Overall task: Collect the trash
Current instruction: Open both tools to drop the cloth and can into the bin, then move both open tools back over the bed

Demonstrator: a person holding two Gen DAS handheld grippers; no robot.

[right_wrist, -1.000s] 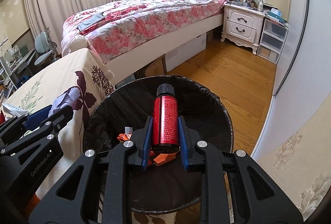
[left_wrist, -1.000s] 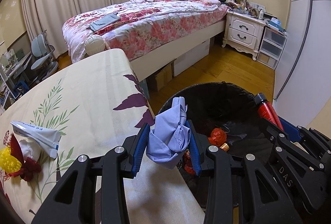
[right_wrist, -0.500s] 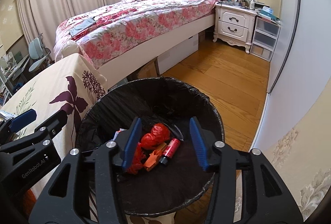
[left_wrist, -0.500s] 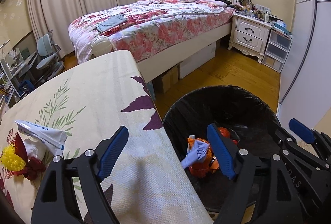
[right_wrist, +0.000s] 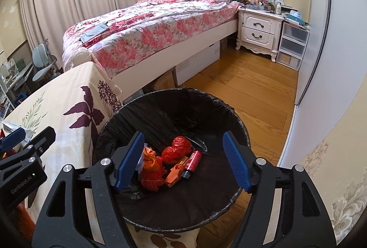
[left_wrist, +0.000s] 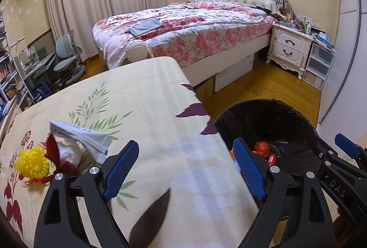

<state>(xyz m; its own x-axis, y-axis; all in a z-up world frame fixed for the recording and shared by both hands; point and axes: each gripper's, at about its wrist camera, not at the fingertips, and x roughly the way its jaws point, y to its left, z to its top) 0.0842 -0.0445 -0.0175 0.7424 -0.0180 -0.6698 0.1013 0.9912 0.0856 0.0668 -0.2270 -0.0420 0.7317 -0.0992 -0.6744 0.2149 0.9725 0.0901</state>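
Bin: a round bin lined with a black plastic bag stands on the wooden floor, just right of the table's edge.
Collected so far: a small red spray can with a black cap lies on the bin's bottom among crumpled red and orange wrappers.
Left gripper: the left gripper hangs over the near right part of the table covered in a cream cloth printed with leaves; its jaws are opening and nothing is between them.
Right gripper: the right gripper is above the bin's mouth; its jaws are opening and empty, the can lying well below them.
Trash left: a crumpled white wrapper with blue print lies at the table's near left, touching a yellow spiky ball with dark red scraps.
Stage: judged from this, one drop is done and the table pile comes next.
Risk, mixed pile: the wrapper rests on the ball and scraps, so a pinch on one could drag or scatter the others.
Risk, thin wrapper: flat film may slip out of blue pads that close too high.
Risk, cloth: jaws lowered too far could catch the tablecloth and pull it.
Risk, bin edge: the bin sits tight against the hanging cloth, so a short carry could drop trash between them.
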